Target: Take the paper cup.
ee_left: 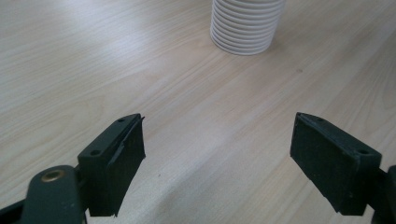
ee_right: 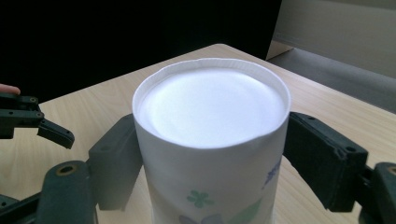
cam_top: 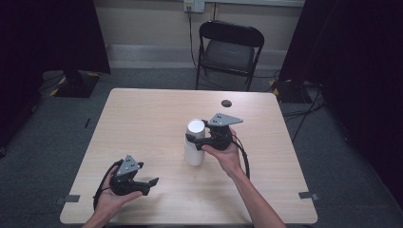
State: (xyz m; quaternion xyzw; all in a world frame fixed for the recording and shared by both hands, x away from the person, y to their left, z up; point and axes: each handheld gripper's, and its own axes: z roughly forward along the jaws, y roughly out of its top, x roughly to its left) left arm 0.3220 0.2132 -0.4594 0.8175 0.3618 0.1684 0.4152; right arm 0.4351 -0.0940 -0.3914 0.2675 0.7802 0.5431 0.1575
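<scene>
A stack of white paper cups (cam_top: 194, 148) stands upside down near the middle of the wooden table (cam_top: 142, 118). In the right gripper view the top cup (ee_right: 210, 107) has a flower print on its side. My right gripper (cam_top: 196, 137) reaches in from the right, and its two pads (ee_right: 116, 158) touch opposite sides of that top cup. My left gripper (cam_top: 151, 185) rests at the near left of the table with its jaws wide apart and nothing between them. In the left gripper view (ee_left: 217, 158) it points toward the ribbed base of the stack (ee_left: 245, 25).
A small dark round spot (cam_top: 226, 103) lies near the table's far edge. A black folding chair (cam_top: 228, 47) stands behind the table. Dark curtains hang at both sides. The left gripper's tip (ee_right: 32, 121) shows at the left of the right gripper view.
</scene>
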